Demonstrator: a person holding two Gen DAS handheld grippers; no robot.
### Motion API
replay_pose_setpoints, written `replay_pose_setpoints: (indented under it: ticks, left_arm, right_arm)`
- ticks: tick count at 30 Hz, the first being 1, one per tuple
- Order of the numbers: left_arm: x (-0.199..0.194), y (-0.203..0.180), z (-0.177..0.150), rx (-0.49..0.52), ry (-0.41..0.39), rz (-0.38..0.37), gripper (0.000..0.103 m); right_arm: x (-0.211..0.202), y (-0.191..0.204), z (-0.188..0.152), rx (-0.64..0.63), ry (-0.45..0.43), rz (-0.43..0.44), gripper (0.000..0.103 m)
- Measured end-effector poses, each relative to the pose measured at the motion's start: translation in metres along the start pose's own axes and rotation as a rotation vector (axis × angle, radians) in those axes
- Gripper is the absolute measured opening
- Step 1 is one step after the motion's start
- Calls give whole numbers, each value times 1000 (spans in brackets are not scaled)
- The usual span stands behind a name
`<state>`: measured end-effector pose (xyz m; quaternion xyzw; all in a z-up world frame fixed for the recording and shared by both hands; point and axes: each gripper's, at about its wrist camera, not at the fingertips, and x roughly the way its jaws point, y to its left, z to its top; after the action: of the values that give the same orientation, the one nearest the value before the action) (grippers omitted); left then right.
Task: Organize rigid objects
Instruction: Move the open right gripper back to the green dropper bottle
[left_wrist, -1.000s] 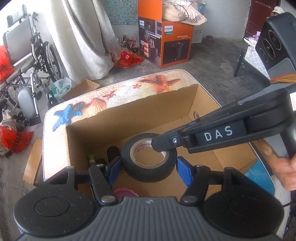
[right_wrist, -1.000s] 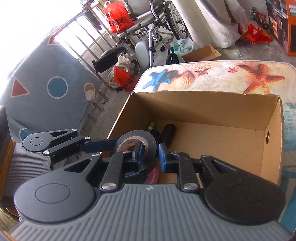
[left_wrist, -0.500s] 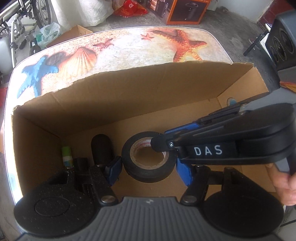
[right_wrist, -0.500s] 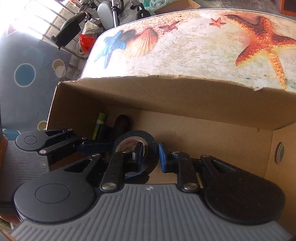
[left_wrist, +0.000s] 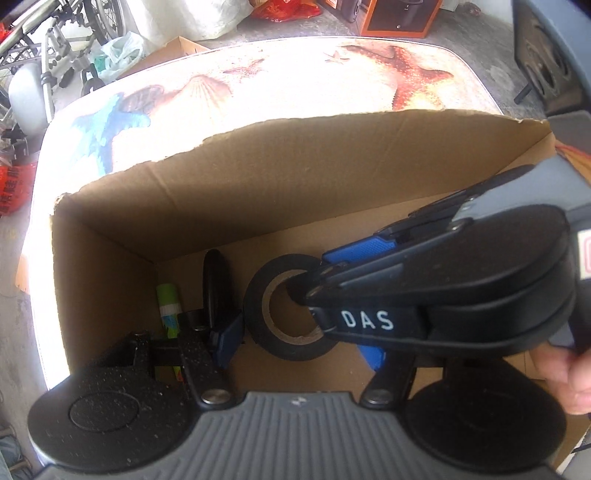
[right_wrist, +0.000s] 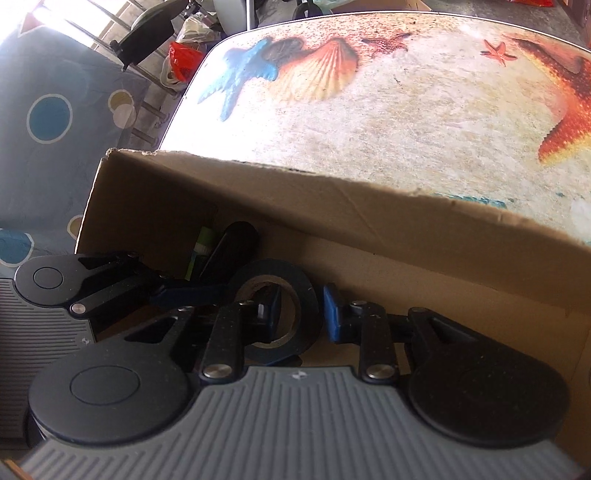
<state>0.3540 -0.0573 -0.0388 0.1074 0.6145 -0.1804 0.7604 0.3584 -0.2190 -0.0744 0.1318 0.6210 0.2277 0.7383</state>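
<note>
Tape roll (left_wrist: 291, 314) partly hidden behind right gripper (left_wrist: 314, 280).

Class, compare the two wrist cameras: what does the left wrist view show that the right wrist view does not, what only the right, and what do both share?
Only the left wrist view: the right gripper from the side, lettered DAS, a hand holding it, an orange carton on the floor. Only the right wrist view: that gripper's jaws, just opening, one pad inside the tape roll, the other clear outside; a cloth with circles. Both: the cardboard box, roll, black cylinder, green tube, seashell table, left gripper.
</note>
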Motion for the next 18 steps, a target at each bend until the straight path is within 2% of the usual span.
replay_pose_setpoints:
  ticks: [3, 6, 9, 14, 18]
  left_arm:
    - [-8, -6, 0, 3, -13, 16, 74]
    - [-18, -11, -5, 12, -35, 38, 75]
    - [-29, -13, -11, 1, -50, 31, 75]
    - [-61, -21, -27, -4, -121, 15, 75]
    - [-97, -39, -49, 11, -226, 6, 75]
  right_arm:
    - [-1, 0, -4, 10, 18, 41, 31]
    - [-10, -1, -9, 35, 6, 89, 41]
    - [-28, 1, -17, 46, -28, 104, 43]
    - [-77, 2, -40, 58, -117, 137, 45]
    - [-132, 12, -77, 13, -231, 130, 46]
